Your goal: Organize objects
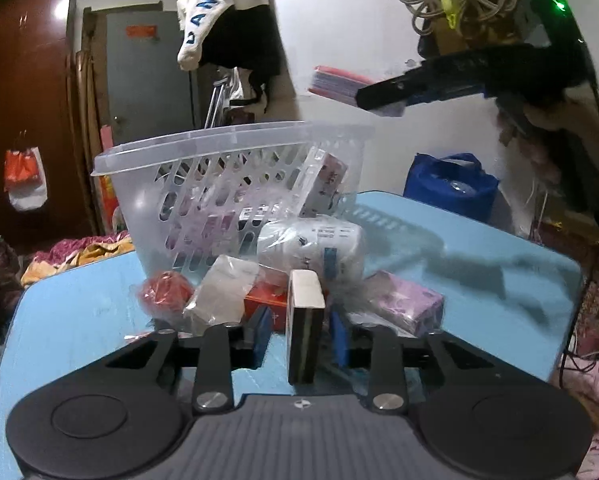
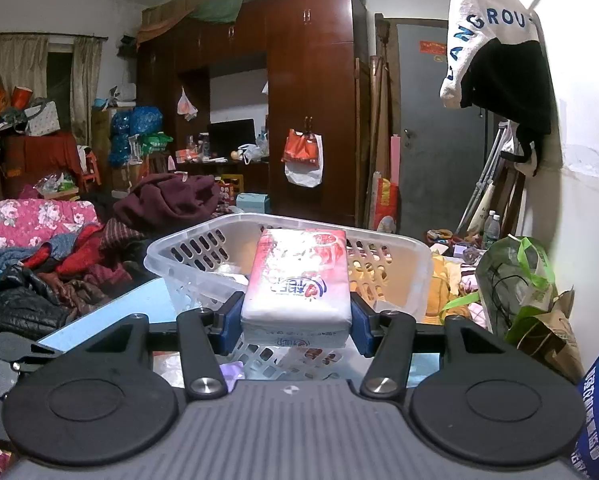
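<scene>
A clear plastic basket (image 1: 235, 148) stands on the blue table (image 1: 479, 248) with several packs inside. In front of it lie a red wrapped ball (image 1: 165, 292), a clear bag (image 1: 223, 292), a wrapped white roll (image 1: 311, 244), a red box (image 1: 265, 304) and a purple pack (image 1: 403, 300). My left gripper (image 1: 301, 332) is open around a small upright box (image 1: 304, 328), its right finger near it. My right gripper (image 2: 295, 320) is shut on a pink tissue pack (image 2: 299, 276) and holds it just above the basket (image 2: 391, 248); it also shows in the left wrist view (image 1: 383, 96).
A blue bag (image 1: 451, 184) sits behind the table's far right. Clothes hang on the wall (image 1: 227, 20). A bed piled with clothes (image 2: 51, 248) and a green bag (image 2: 515, 280) flank the table. A wardrobe (image 2: 311, 100) stands behind.
</scene>
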Available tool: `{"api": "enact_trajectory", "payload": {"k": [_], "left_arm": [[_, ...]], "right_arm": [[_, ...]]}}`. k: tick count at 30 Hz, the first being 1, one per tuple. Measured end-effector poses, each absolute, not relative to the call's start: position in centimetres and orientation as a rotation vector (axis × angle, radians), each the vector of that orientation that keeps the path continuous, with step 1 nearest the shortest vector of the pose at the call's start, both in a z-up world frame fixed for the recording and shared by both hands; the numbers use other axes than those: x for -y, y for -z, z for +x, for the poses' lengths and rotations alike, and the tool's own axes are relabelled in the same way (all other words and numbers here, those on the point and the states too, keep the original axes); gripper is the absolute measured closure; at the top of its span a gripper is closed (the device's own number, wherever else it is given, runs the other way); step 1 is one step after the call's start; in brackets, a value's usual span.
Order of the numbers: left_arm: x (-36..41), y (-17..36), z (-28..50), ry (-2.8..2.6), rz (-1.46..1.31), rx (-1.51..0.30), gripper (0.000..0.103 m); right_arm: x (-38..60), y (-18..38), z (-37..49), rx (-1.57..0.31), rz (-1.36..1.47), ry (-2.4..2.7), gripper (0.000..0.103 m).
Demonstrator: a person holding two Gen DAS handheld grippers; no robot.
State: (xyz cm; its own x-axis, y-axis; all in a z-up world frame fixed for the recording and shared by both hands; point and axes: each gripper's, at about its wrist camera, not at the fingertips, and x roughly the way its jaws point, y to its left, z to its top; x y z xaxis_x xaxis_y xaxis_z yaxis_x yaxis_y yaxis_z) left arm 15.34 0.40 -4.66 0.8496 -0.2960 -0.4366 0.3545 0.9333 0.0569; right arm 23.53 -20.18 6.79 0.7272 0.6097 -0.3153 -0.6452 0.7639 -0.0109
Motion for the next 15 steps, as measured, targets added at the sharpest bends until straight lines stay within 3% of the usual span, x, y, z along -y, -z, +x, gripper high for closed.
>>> {"api": "enact_trajectory", "payload": {"k": [7, 11, 15], "left_arm": [[-2.3, 3.3, 14.2, 0.314, 0.033, -0.313, 0.085], [-3.4, -2.4, 15.1, 0.317, 0.009, -0.181, 0.085], [-3.6, -8.3, 20.7, 0.297, -0.011, -0.143, 0.085]], "right_arm": [[20.1, -7.0, 23.4, -0.297, -0.133, -0.689, 0.046], [19.0, -8.6, 24.4, -0.272, -0.140, -0.681, 0.046], [16.4, -10.0, 26.5, -0.282, -0.183, -0.658, 0.046]]}}
